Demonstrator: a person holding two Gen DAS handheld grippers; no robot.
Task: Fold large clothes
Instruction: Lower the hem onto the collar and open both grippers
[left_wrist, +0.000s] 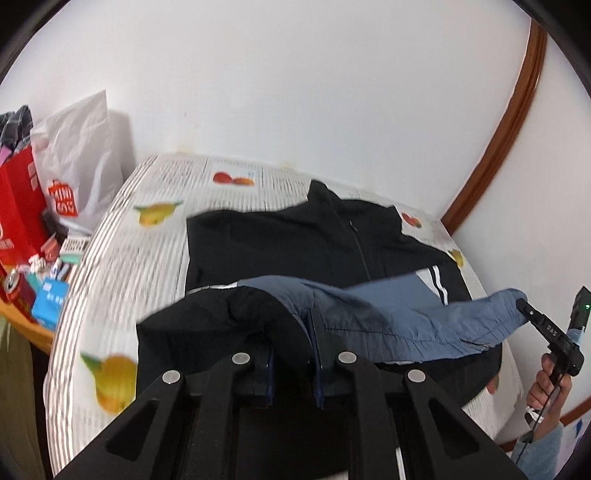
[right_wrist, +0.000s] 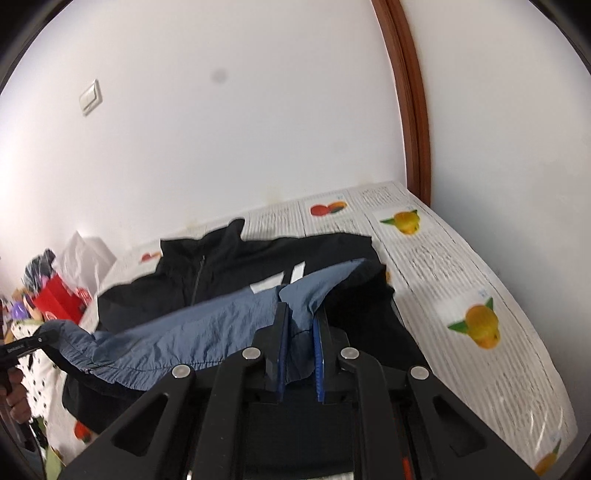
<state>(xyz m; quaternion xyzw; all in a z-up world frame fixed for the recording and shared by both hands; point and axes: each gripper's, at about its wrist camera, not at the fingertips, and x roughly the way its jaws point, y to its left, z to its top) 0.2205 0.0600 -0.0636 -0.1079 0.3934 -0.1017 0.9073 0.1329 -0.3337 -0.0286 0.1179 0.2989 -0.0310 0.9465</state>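
I see the jacket (left_wrist: 295, 240), black with a blue hem panel and white stripes, lying collar toward the wall on the fruit-print tablecloth (left_wrist: 129, 266). My left gripper (left_wrist: 291, 325) has its jaws drawn narrow, clamped on the black-and-blue hem corner. My right gripper (right_wrist: 301, 314) is likewise nipped onto the blue hem at the other end. The hem hangs stretched between the two, raised off the table. Red bag (left_wrist: 18, 206) and white bag (left_wrist: 77, 155) sit beside the table's far-left edge.
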